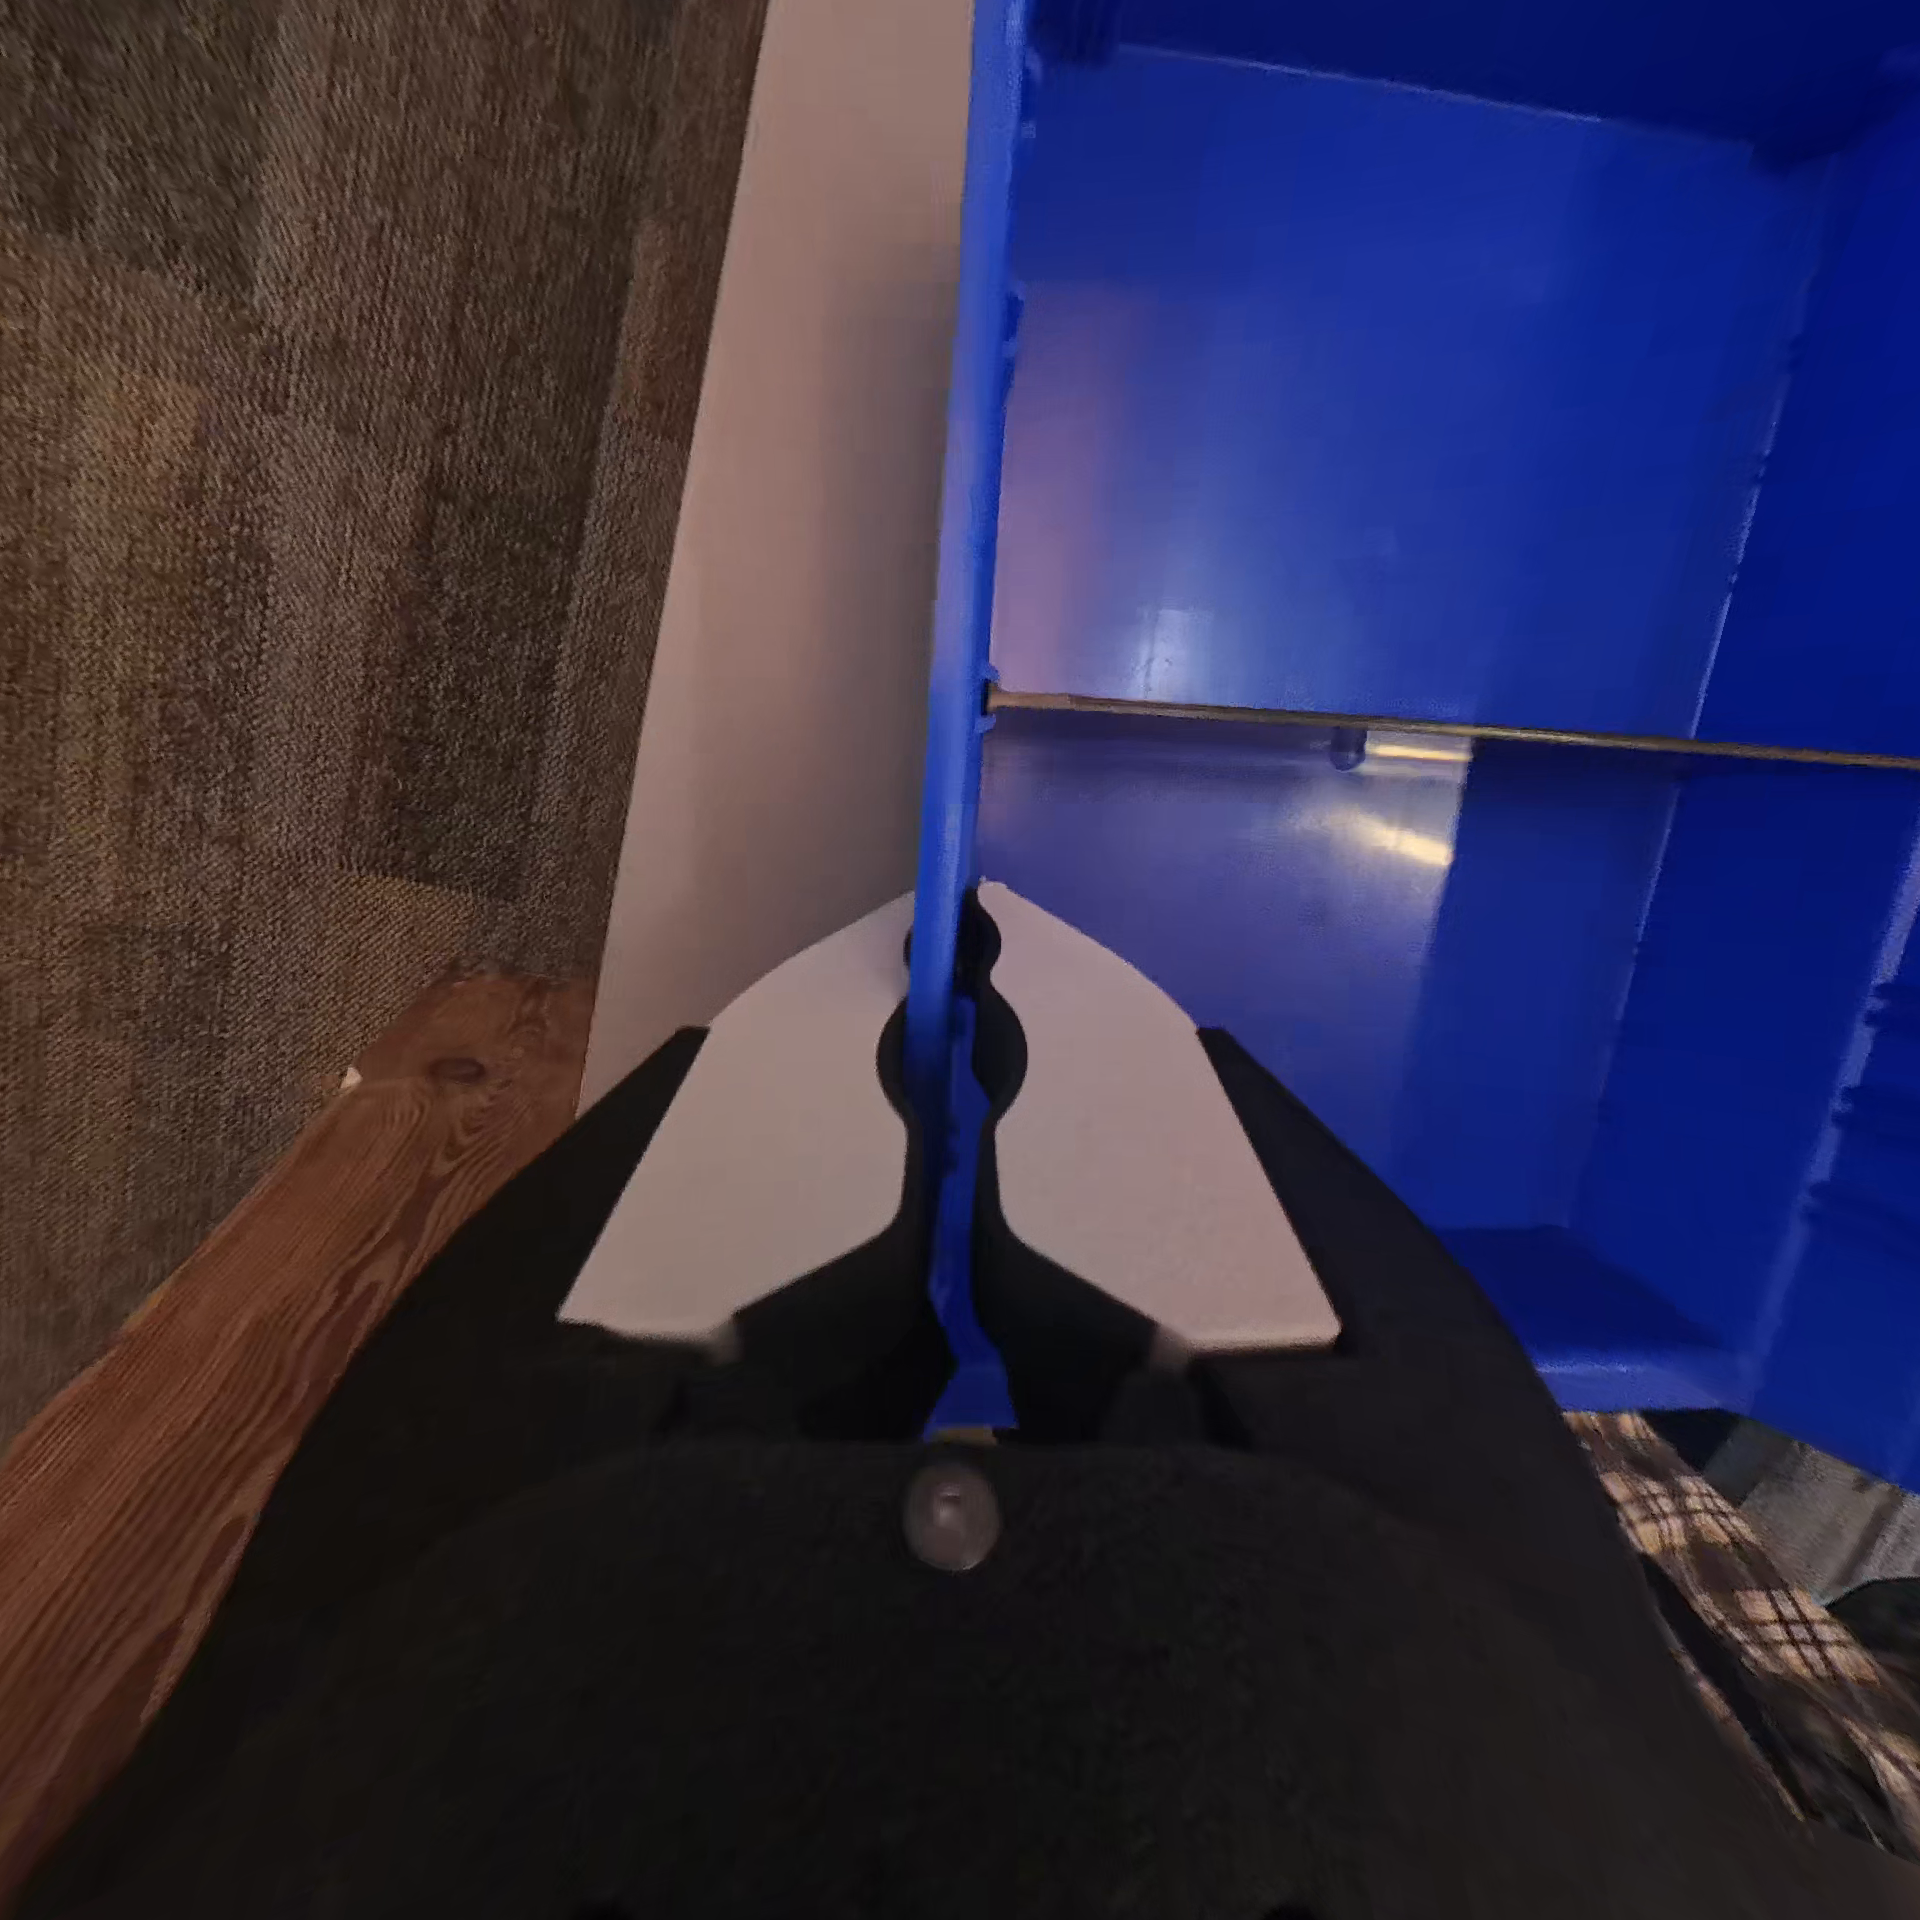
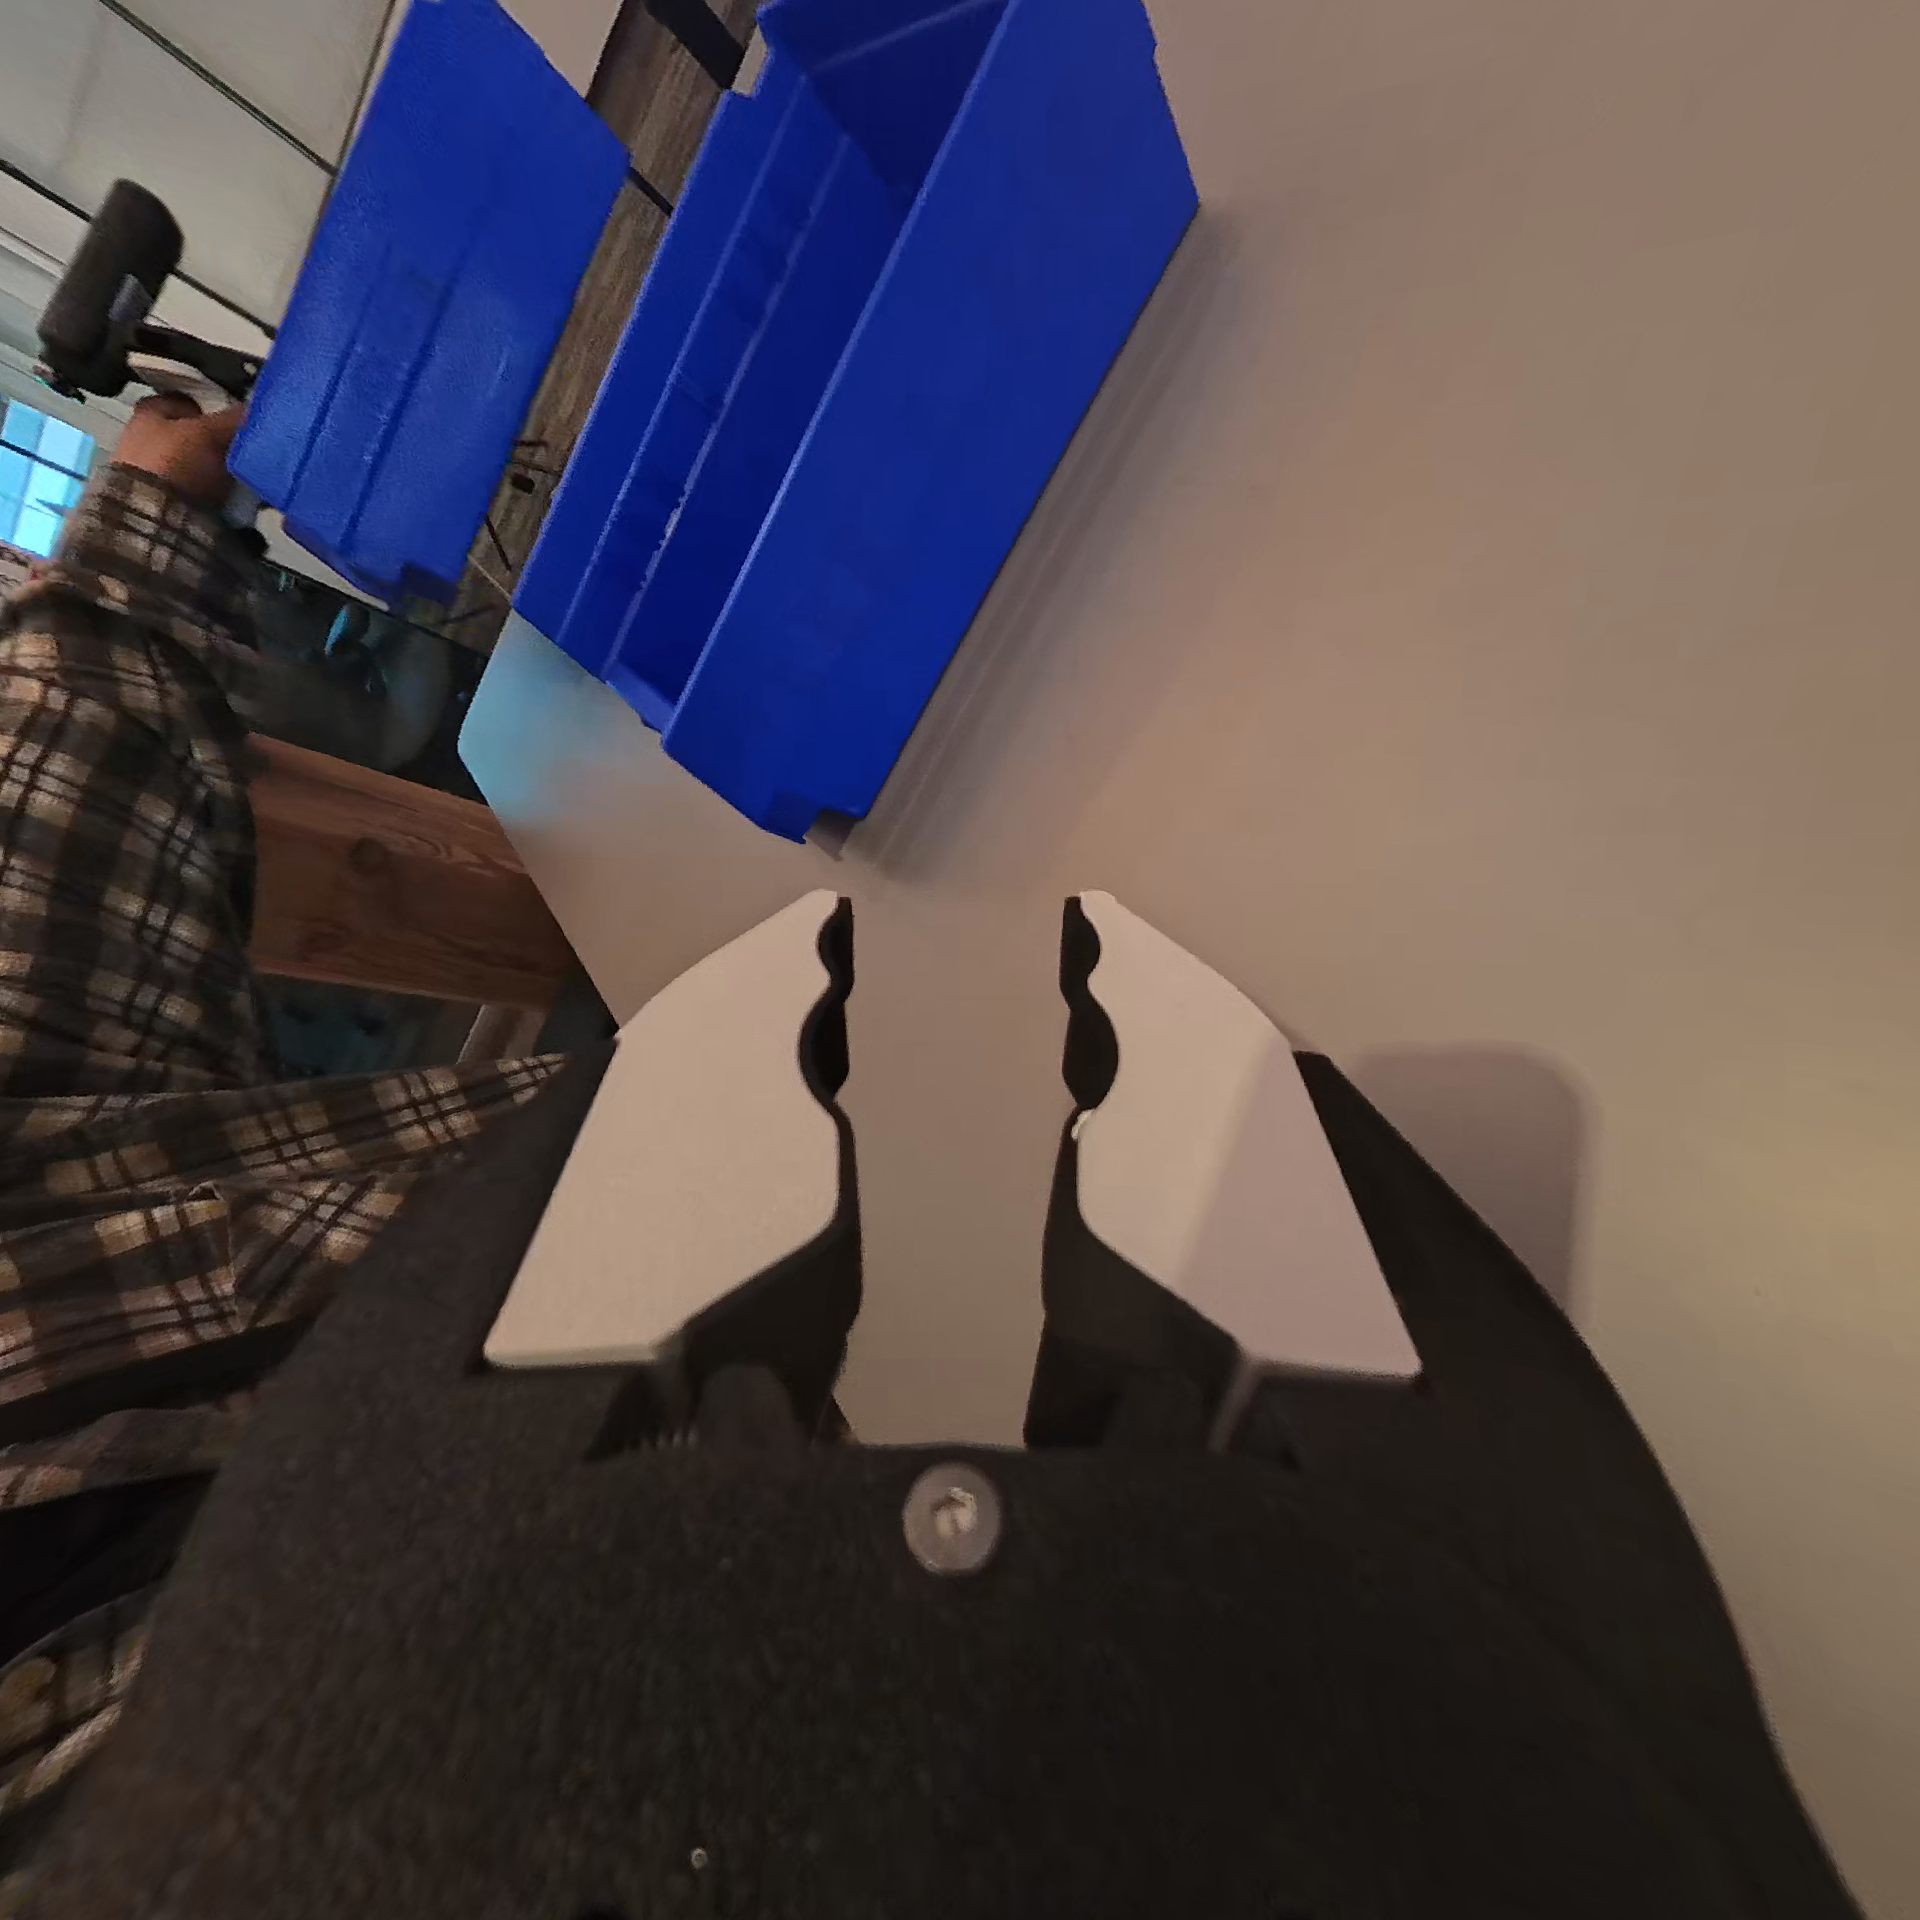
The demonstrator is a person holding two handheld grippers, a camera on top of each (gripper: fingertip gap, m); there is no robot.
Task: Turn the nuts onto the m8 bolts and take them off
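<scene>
No nuts or bolts show in either view. My left gripper (image 1: 951, 914) is shut on the left side wall of a blue plastic bin (image 1: 1403, 468). The bin's inside looks empty, and a thin metal rod (image 1: 1455, 732) runs across it. In the right wrist view this bin (image 2: 416, 332) appears raised at the upper left, next to a person's hand (image 2: 171, 442). A second blue bin (image 2: 935, 436) sits on the white table (image 2: 1507, 623). My right gripper (image 2: 956, 909) is open and empty, just short of that bin's near corner.
A wooden bench (image 1: 260, 1299) stands beside the table's left edge, with brown-grey carpet (image 1: 312, 520) below. A plaid sleeve (image 2: 104, 727) fills the left of the right wrist view. A black cylindrical handle (image 2: 104, 291) shows beyond the hand. Across from one pair of fingers to the other is roughly 70 cm.
</scene>
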